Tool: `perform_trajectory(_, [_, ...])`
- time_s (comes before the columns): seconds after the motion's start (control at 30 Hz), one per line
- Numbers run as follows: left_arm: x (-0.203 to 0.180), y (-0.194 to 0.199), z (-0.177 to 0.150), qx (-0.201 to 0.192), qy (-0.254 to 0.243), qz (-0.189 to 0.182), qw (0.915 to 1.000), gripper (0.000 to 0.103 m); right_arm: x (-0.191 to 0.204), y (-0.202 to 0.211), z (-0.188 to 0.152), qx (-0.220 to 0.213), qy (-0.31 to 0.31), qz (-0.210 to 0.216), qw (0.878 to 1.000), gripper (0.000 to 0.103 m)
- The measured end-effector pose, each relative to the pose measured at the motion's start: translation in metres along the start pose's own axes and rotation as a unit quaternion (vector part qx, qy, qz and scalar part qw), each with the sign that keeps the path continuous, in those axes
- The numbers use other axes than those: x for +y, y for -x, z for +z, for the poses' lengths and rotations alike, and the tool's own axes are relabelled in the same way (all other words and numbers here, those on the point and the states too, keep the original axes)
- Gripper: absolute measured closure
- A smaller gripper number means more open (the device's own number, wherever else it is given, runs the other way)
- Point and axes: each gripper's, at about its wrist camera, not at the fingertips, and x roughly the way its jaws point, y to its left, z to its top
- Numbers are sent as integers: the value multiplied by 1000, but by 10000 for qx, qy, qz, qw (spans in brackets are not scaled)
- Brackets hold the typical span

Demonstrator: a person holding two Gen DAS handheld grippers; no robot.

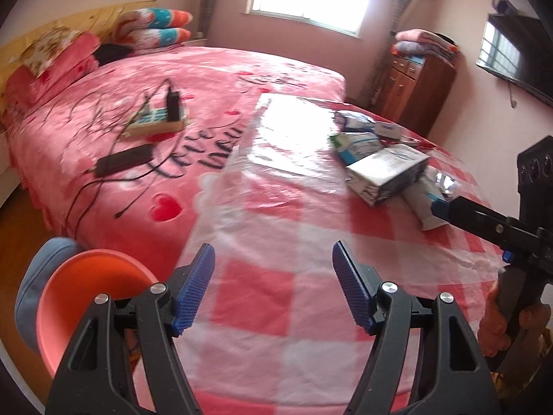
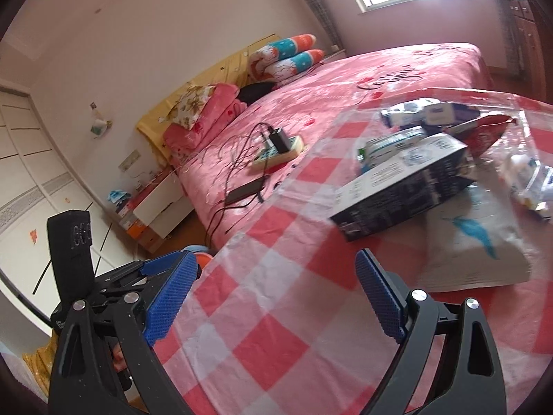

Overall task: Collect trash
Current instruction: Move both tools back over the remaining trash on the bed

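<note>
Trash lies on a pink checked cloth [image 1: 269,297] under clear plastic: a grey and white carton [image 1: 385,171], also in the right wrist view [image 2: 401,190], a flat white paper bag with a blue feather [image 2: 480,242], small white and blue packs [image 1: 359,135] and a red wrapper [image 2: 484,135]. My left gripper [image 1: 273,287] is open and empty over the cloth, short of the trash. My right gripper [image 2: 273,297] is open and empty near the carton; it shows in the left wrist view [image 1: 449,207] beside the pile.
An orange bin [image 1: 90,297] stands low at the left by the cloth edge. A pink bed [image 1: 172,79] behind carries a power strip [image 1: 155,121], a charger brick [image 1: 124,160] and cables. A wooden cabinet [image 1: 414,86] stands at the back right.
</note>
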Motion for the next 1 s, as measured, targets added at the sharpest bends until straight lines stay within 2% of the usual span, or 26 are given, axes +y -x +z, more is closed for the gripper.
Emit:
perform_trajectory(0.3, [-47, -22, 13, 24, -542, -344, 9979, 32, -35, 22, 8, -202, -182, -331, 9991, 11])
perform_trajectory(0.7, [-96, -46, 28, 36, -1071, -607, 9924, 32, -79, 51, 17, -489, -447, -643, 9957, 11])
perform_trajectory(1.0, [-126, -66, 43, 141, -1552, -729, 9851, 32, -119, 61, 30, -699, -991, -557, 9911, 11])
